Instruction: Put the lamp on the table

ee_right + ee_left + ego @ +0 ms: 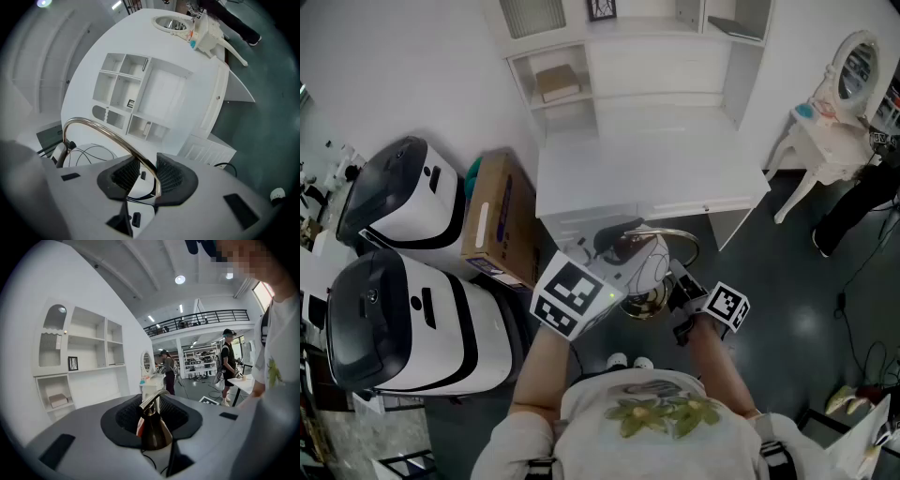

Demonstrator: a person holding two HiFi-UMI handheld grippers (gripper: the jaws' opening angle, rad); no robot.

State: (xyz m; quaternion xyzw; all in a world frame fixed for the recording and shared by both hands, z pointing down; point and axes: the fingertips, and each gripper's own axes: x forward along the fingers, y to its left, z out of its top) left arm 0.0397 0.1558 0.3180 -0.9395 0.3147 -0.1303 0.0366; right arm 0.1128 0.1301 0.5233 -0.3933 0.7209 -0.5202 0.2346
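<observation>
The lamp hangs in the air in front of the white table, just below its front edge in the head view. It has a curved brass arm, a bronze cone and a white globe. My left gripper is shut on the cone, which sits between its black pads in the left gripper view. My right gripper holds the brass arm between its pads. A black cable trails over the globe.
A white shelf unit stands at the back of the table. Two white and black machines and a cardboard box stand to the left. A small white vanity with a mirror is at the right. People stand far off.
</observation>
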